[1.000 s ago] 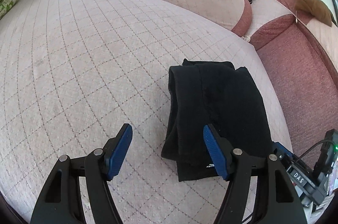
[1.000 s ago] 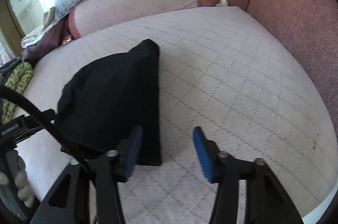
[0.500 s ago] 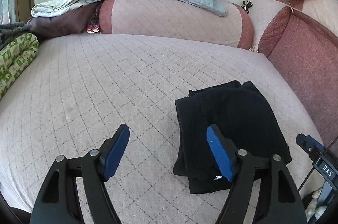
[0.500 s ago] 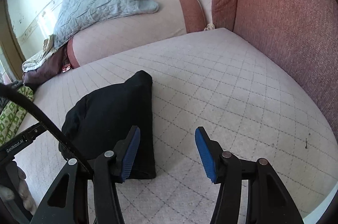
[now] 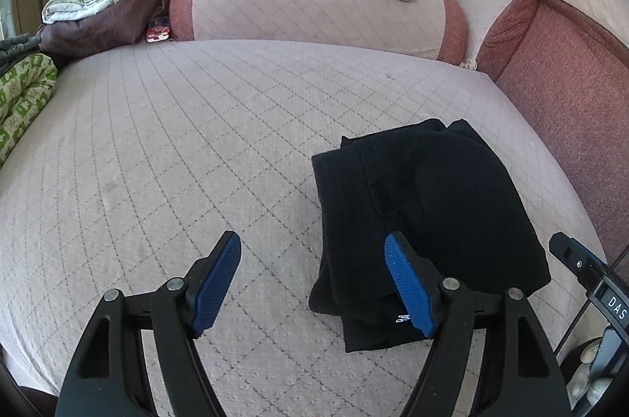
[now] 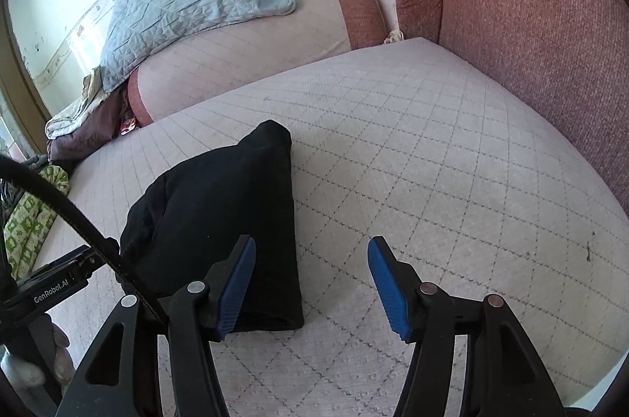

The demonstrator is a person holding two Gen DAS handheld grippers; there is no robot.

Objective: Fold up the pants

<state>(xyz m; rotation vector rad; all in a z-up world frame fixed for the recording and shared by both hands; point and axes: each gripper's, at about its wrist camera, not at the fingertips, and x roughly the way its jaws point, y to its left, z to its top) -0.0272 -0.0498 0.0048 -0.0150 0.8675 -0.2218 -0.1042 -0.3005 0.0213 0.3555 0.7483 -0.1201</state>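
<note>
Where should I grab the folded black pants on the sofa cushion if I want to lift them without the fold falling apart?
Probably best at the folded black pants' near short end, where the stacked layers end together by the small white logo. Come in low from the near edge with open jaws over that whole stack, so that all layers are pinched. The left gripper and right gripper both stand open and empty just short of it.
</note>
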